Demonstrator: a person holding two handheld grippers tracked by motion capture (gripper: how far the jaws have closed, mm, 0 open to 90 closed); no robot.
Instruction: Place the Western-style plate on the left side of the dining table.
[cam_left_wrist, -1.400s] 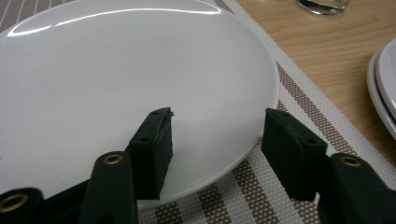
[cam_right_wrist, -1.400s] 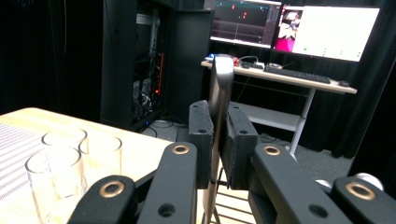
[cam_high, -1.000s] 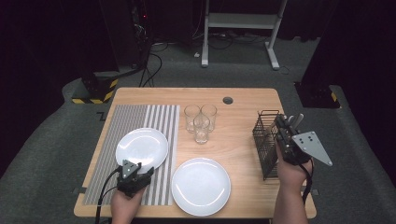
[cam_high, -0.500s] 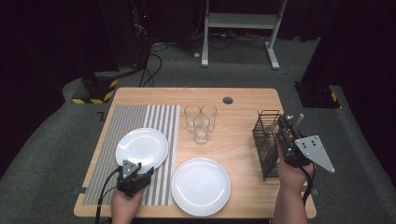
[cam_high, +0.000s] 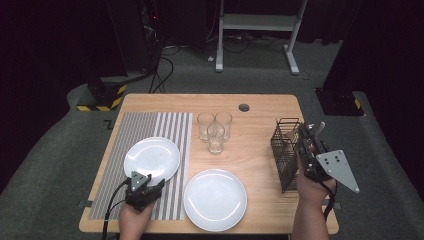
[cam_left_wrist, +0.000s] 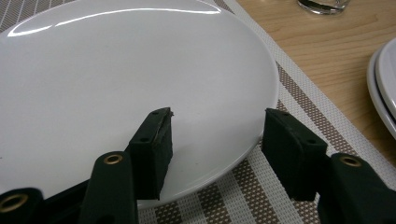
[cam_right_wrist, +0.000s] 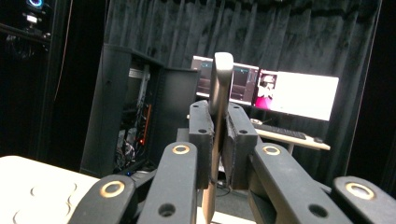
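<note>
The near white plate (cam_high: 215, 199) lies bare on the table (cam_high: 260, 150), just right of the striped placemat (cam_high: 150, 150).

The left tongs (cam_high: 145, 186) rest at the near edge of that mat, jaws spread wide. One jaw sits over the rim of the far-left white plate (cam_left_wrist: 130, 84), the other is outside it above the mat, and neither presses on it.

On the right, the right tongs (cam_high: 312, 137) are raised beside the black wire basket (cam_high: 286, 150), clamped tight on a slim grey utensil handle (cam_right_wrist: 219, 93) standing upright between the jaws. Its lower end is hidden, so I cannot tell what kind of utensil it is.

The step looks like lifting it out of the basket. It is best done by pulling straight up, keeping the handle vertical until it clears the wires, and only then swinging left toward the plates.

Three clear glasses (cam_high: 215, 131) stand clustered mid-table, well clear.
</note>
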